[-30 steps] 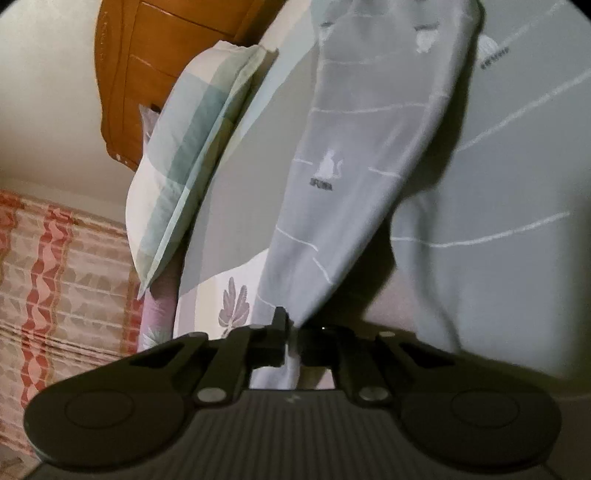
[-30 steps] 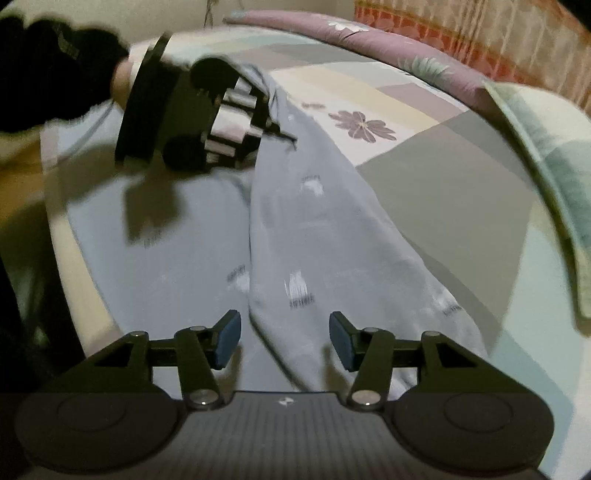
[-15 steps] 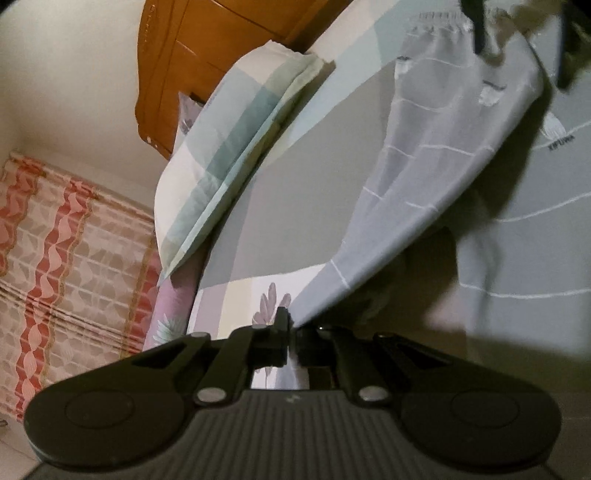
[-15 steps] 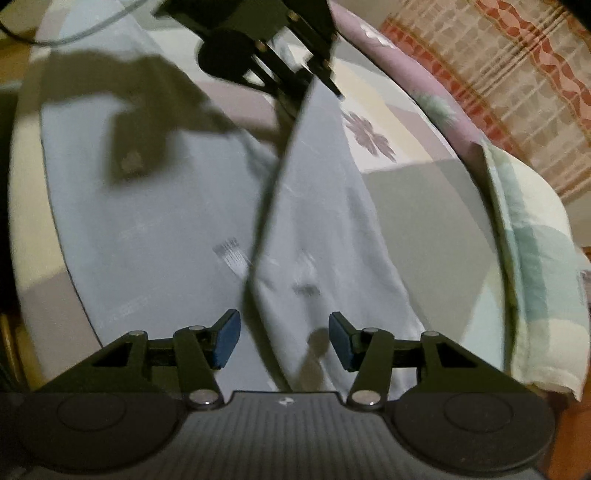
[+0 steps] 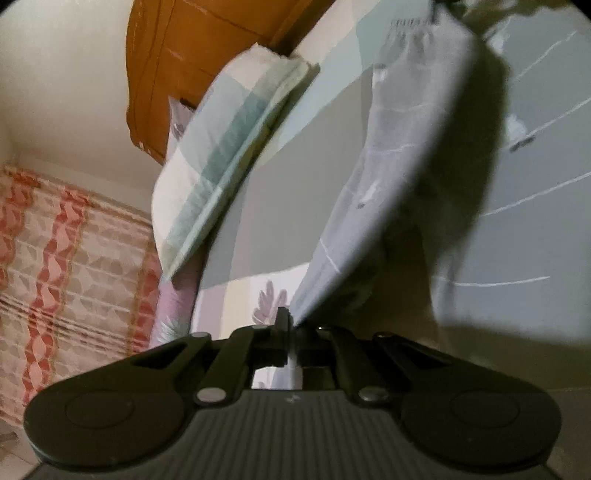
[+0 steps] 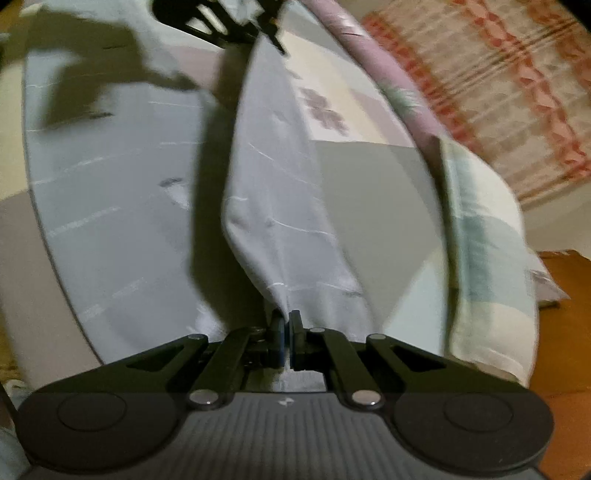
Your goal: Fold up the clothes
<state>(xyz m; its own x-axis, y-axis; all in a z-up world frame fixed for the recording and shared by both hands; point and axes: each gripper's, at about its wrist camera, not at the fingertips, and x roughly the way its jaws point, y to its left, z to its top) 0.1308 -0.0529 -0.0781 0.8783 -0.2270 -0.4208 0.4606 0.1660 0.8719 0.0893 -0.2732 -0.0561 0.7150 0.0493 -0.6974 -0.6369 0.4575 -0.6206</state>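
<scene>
Left gripper point(image 5: 291, 325) clamped on an edge of the grey garment point(image 5: 373, 192), fabric pinched between its closed jaws and running forward and up away from the fingertips as a taut raised band. Right gripper point(image 6: 285, 325) has just been closing, jaws now together with the garment's other end point(image 6: 280, 206) bunched between the pads; cloth fans out just ahead of its tips. Garment is pale grey with thin white lines and small dark prints; the lifted strip spans between the two tools, and in the right wrist view the left gripper point(image 6: 275, 35) shows at the far end, at top of frame, gripping the strip there. Rest of the garment lies flat on the bed point(image 6: 369, 177), left of the right tool and right of the left tool, with a dark shadow under the raised strip. Patchwork pillow point(image 5: 221, 162) sits ahead-left of the left gripper, ahead-right of the right one point(image 6: 484, 236). Wooden headboard point(image 5: 207, 48) beyond the pillow. Red-and-cream patterned curtain point(image 5: 66, 266) to the far left of the left tool. Views are blurred.
</scene>
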